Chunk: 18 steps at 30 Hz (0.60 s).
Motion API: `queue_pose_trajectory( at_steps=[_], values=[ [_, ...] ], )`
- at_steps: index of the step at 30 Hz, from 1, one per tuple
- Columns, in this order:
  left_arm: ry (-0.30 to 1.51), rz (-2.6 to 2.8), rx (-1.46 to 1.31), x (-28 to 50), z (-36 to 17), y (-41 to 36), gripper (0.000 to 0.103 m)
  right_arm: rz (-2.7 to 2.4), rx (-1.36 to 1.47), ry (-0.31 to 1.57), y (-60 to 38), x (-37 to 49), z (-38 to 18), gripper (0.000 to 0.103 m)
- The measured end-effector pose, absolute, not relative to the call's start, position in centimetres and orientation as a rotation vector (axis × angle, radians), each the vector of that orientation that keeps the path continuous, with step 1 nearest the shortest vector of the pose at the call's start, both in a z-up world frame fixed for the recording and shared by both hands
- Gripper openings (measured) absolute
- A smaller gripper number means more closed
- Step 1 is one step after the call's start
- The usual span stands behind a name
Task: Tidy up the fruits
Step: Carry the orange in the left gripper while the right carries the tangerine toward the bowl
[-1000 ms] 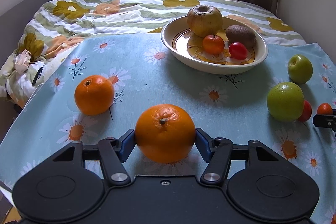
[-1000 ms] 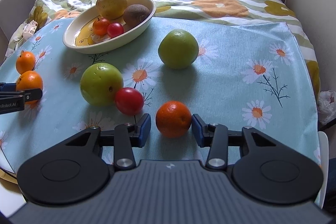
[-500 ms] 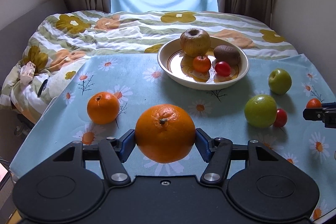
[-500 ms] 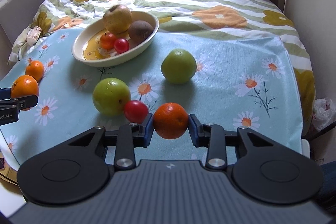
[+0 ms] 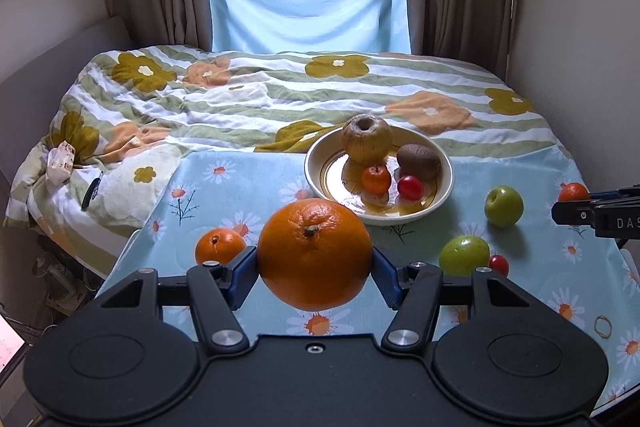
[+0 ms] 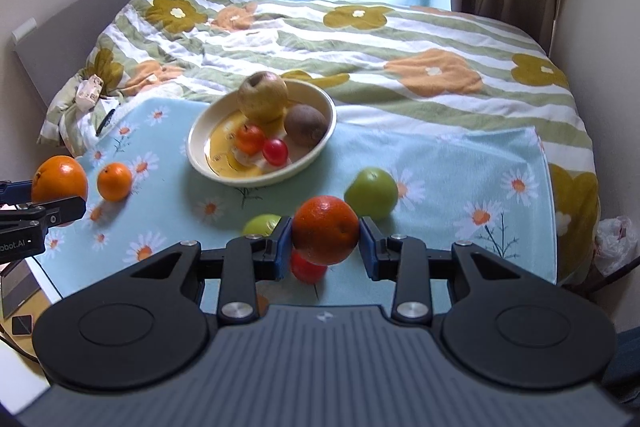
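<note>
My left gripper [image 5: 315, 267] is shut on a large orange [image 5: 314, 253] and holds it above the near left of the daisy cloth. My right gripper [image 6: 325, 245] is shut on a small tangerine [image 6: 325, 229], lifted above the cloth. A cream bowl [image 5: 442, 197] at the far middle holds a yellow apple [image 5: 366, 139], a kiwi [image 5: 418, 161], a small tangerine and a red tomato. On the cloth lie another orange [image 5: 218, 246], two green apples [image 5: 503, 206] [image 5: 464, 255] and a red tomato [image 5: 498, 263]. The left-held orange also shows in the right wrist view [image 6: 59, 183].
The table with the daisy cloth [image 5: 248, 187] stands against a bed with a flowered quilt [image 5: 280, 91]. Walls close in on the right. A rubber band [image 5: 602, 327] lies near the cloth's front right edge. A window with curtains is behind the bed.
Both grippers have risen well above the cloth with their fruit. The right gripper, open around the tangerine a second ago, has shut on it and lifted it.
</note>
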<state>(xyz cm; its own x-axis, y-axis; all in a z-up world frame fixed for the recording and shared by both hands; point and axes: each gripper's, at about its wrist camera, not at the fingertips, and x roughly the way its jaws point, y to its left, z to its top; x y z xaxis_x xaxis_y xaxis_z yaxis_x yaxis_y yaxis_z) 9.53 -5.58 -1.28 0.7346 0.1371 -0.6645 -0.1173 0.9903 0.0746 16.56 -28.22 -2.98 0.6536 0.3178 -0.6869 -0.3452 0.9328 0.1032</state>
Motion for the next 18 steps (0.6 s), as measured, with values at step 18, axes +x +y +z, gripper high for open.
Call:
queue_pose_trajectory(
  at_steps=[18],
  values=[
    [0.732,-0.022,0.09,18.2,1.2,-1.7,0.065,0.279,0.011,0.767,-21.8,22.0,0.0,0.05]
  ],
)
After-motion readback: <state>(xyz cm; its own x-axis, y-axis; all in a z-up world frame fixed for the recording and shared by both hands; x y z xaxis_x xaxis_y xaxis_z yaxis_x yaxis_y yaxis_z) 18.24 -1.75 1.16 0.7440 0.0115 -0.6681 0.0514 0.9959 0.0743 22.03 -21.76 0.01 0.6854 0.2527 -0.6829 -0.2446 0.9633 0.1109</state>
